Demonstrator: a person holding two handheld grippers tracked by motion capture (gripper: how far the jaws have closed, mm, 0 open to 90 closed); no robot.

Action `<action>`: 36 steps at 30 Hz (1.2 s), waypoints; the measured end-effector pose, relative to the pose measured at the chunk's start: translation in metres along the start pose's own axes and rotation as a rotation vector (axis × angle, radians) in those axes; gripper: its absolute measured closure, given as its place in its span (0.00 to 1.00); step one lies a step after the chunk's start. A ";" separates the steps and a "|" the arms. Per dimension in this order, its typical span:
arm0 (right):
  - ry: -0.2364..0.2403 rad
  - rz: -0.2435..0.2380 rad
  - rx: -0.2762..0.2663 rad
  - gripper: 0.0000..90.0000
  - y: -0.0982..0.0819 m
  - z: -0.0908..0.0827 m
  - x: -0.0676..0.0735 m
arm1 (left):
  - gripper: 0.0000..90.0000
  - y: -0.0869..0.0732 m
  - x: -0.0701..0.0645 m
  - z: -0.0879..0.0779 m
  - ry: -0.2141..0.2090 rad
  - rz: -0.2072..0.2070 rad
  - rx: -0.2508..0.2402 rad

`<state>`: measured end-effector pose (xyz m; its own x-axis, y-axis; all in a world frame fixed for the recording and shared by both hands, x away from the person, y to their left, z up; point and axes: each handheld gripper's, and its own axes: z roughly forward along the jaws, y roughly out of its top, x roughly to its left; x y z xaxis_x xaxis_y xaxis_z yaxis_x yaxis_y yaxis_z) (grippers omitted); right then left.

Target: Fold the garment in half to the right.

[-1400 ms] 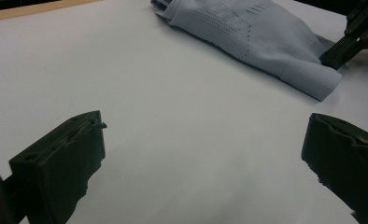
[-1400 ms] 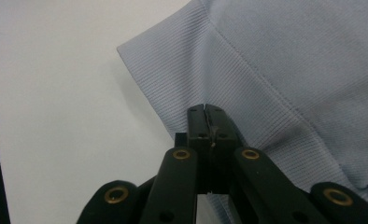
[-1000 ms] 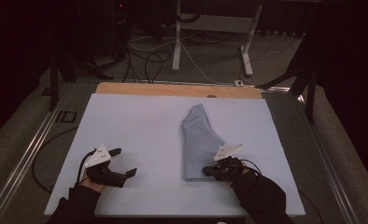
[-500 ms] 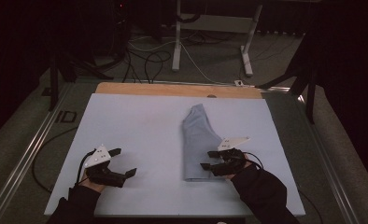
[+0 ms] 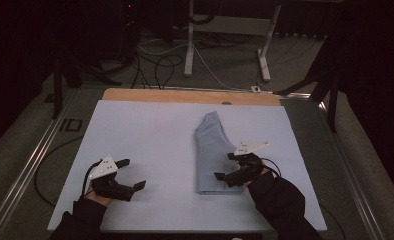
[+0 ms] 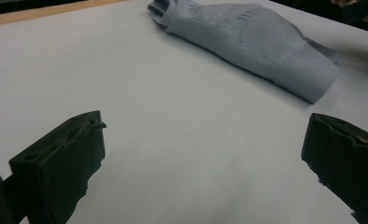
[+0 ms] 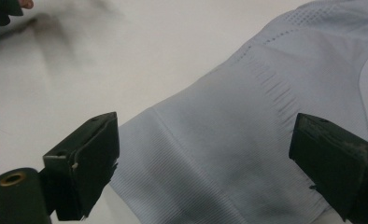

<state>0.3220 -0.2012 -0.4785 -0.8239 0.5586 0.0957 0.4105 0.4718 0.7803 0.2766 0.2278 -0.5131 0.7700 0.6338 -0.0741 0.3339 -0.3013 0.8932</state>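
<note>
- Right gripper at the folded garment's near right edge — jaws just opened wide, cloth released.
- Left gripper agape, empty; next, regrip for another fold.

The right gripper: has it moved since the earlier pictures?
Barely: the right gripper stays at the folded garment's near right edge, but its jaws have just been opening and now stand wide, gripping nothing.

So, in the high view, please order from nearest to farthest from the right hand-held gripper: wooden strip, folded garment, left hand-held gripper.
1. folded garment, directly under the open right hand-held gripper.
2. left hand-held gripper, across the mat.
3. wooden strip, far edge.
</note>
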 end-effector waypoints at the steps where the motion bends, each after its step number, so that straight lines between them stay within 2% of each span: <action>1: -0.006 -0.007 -0.004 0.10 0.001 -0.001 -0.001 | 0.01 0.001 -0.001 0.000 -0.014 0.003 -0.003; 3: -0.006 -0.010 -0.029 0.10 0.001 -0.003 -0.003 | 0.01 0.001 -0.002 0.000 -0.025 0.010 -0.003; 9: -0.015 -0.011 -0.042 0.09 -0.002 -0.009 -0.007 | 0.01 0.002 -0.003 -0.001 -0.042 0.018 -0.006; 18: -0.046 -0.018 -0.051 0.10 -0.007 -0.019 -0.013 | 0.01 0.002 -0.002 -0.002 -0.032 0.010 0.008; 20: -0.046 -0.019 -0.065 0.10 -0.012 -0.022 -0.015 | 0.01 0.002 -0.002 -0.003 -0.032 0.013 0.007; 27: -0.080 -0.034 -0.060 0.10 -0.024 -0.029 -0.017 | 0.01 0.002 -0.002 -0.004 -0.017 0.028 0.011; 33: -0.114 -0.022 -0.058 0.09 -0.037 -0.037 -0.018 | 0.01 0.001 -0.001 -0.006 -0.013 0.027 0.011; 36: -0.136 0.008 -0.046 0.09 -0.047 -0.040 -0.020 | 0.01 0.001 -0.001 -0.008 -0.008 0.031 0.009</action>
<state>0.3038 -0.2612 -0.4922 -0.7588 0.6510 0.0201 0.3963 0.4370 0.8074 0.2719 0.2326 -0.5089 0.7846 0.6180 -0.0502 0.3145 -0.3269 0.8912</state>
